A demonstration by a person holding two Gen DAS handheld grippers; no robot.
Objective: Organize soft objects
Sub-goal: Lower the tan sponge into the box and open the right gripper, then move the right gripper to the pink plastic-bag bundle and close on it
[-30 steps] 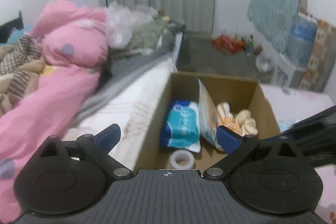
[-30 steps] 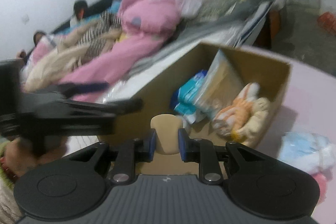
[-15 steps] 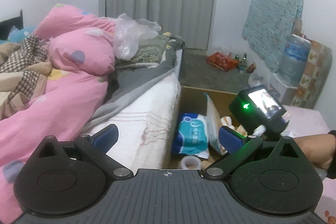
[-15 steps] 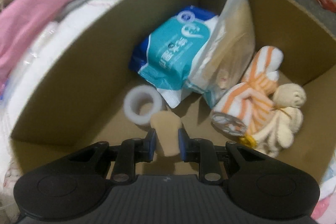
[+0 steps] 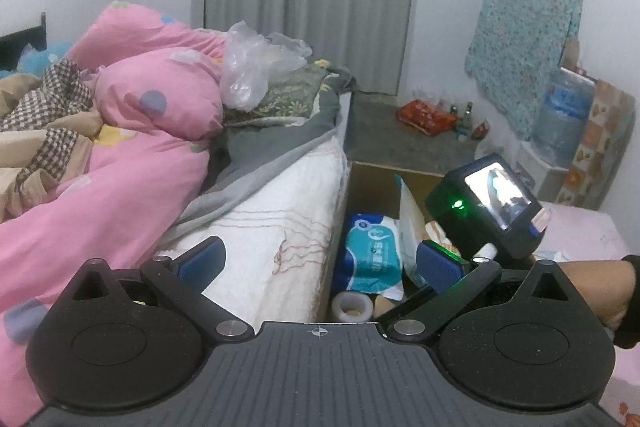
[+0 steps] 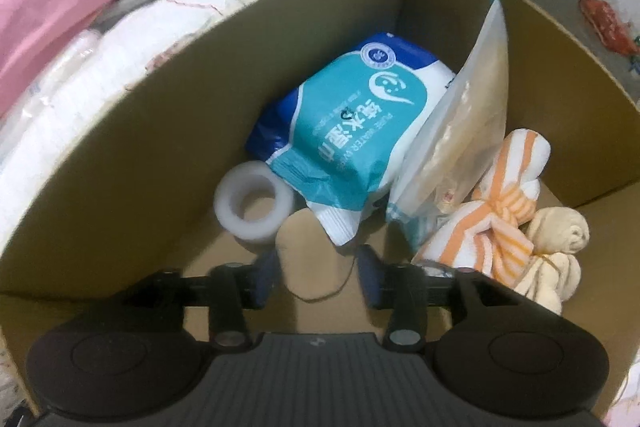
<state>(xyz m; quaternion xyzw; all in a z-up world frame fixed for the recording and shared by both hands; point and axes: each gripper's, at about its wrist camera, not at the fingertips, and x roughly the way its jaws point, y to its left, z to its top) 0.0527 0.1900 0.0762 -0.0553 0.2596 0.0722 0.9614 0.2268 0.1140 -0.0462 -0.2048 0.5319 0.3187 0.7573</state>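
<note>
My right tongs (image 6: 318,277) have just opened, letting go the tan pad (image 6: 310,247) inside the box (image 6: 160,131); my left tongs (image 5: 320,259) hang wide, empty.

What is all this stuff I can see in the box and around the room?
cardboard box: one, brown, beside the bed
wipes pack: one, teal and blue, in the box
tape roll: one, white, in the box
clear bag: one, upright in the box
striped cloth: one, orange and white, in the box
cream cloth: one, beside the striped cloth
tan pad: one, on the box floor between open jaws
quilt: one, pink, on the bed
water jug: one, blue, by the wall
left gripper: open, empty
right gripper: jaws just opened, over the box
</note>
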